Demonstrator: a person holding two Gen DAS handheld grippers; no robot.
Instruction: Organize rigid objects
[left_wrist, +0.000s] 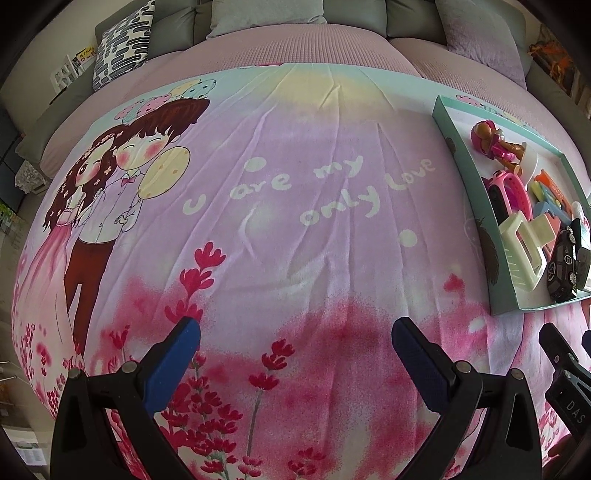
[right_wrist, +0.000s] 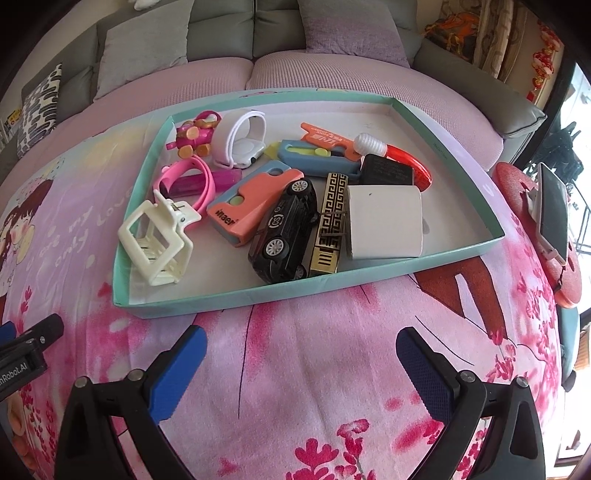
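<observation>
my left tongs (left_wrist: 295, 338) hang spread wide with nothing between the blue pads, over the pink flower-printed cartoon blanket (left_wrist: 280, 206). my right tongs (right_wrist: 300, 345) are spread and empty too, just short of the shallow teal cardboard tray (right_wrist: 258, 295) lying on that blanket. in the tray i see a cream plastic hair claw (right_wrist: 157, 245) at the near left corner, a black toy car (right_wrist: 284, 236) leaning on a salmon-and-blue case (right_wrist: 251, 201), a gold patterned lighter (right_wrist: 328, 229) beside a white rounded box (right_wrist: 384, 221), a pink wristband (right_wrist: 192, 181), a white wristband (right_wrist: 242, 138) and a red toy horn (right_wrist: 406, 160) farther back. a grey sofa (right_wrist: 221, 33) lies beyond.
</observation>
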